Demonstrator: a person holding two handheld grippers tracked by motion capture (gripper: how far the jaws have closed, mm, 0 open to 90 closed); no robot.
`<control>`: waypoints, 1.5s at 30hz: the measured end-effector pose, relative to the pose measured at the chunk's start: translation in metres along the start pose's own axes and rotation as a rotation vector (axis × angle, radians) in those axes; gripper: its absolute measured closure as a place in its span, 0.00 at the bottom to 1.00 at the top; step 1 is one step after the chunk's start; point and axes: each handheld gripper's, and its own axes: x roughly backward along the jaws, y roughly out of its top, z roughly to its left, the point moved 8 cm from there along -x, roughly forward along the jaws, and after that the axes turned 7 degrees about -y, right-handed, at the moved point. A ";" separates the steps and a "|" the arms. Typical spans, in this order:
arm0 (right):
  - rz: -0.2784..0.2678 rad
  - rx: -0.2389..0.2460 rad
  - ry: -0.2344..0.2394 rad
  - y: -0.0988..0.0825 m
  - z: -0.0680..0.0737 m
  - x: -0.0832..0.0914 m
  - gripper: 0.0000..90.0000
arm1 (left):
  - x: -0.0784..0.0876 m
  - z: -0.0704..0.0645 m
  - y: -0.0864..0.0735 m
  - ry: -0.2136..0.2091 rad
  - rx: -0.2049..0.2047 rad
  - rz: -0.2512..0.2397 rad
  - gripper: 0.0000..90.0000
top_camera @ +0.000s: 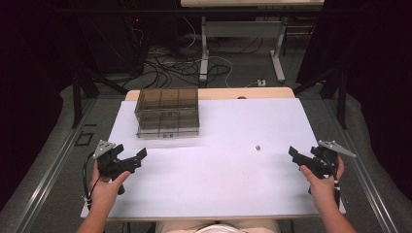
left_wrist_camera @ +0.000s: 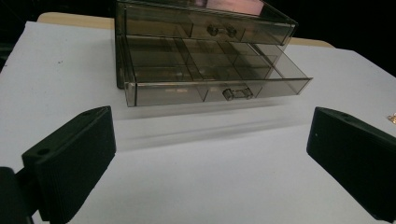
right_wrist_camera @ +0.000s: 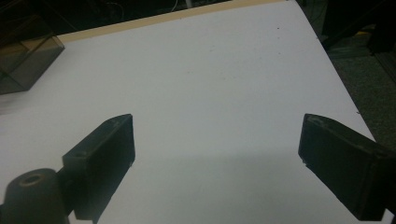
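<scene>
- Your left gripper rests low at the left edge of the white worktop, jaws spread wide and holding nothing. It looks parked there so the box ahead stays within an easy reach.
- Straight ahead of those released jaws stands the smoky clear drawer box, well apart from them. Its long axis runs across your line of sight. Its lower drawer is pulled out toward your jaws, handle facing you, and its compartments look empty. The upper drawer is pushed in.
- Between the two grippers, nearer the right one, a small pale object lies on the worktop; it is too small to tell its heading.
- Your right gripper sits at the right edge, jaws also wide and empty, pointing inward across bare worktop, probably waiting.
</scene>
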 end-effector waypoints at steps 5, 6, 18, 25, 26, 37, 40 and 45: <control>-0.004 0.004 0.003 0.001 0.001 0.000 0.16 | 0.001 0.000 0.000 -0.002 0.012 0.000 0.02; -0.008 0.008 0.002 0.001 0.002 0.000 0.16 | 0.001 0.000 0.000 -0.005 0.016 0.004 0.03; 0.001 0.084 -0.008 0.002 0.008 0.000 0.16 | -0.001 -0.002 -0.003 -0.006 0.020 0.024 0.03; 0.026 0.122 -0.012 0.000 0.013 0.000 0.16 | -0.002 -0.002 -0.006 0.010 -0.009 0.037 0.04; 0.026 0.122 -0.012 0.000 0.013 0.000 0.16 | -0.002 -0.002 -0.006 0.010 -0.009 0.037 0.04; 0.045 0.204 0.025 0.003 0.029 0.004 0.17 | -0.002 -0.003 -0.007 0.012 -0.006 0.044 0.03; 0.045 0.212 0.034 0.005 0.032 0.004 0.18 | -0.002 -0.003 -0.008 0.009 0.002 0.044 0.03; 0.068 0.206 0.068 0.012 0.036 0.003 0.20 | 0.000 -0.002 -0.007 0.011 -0.003 0.037 0.03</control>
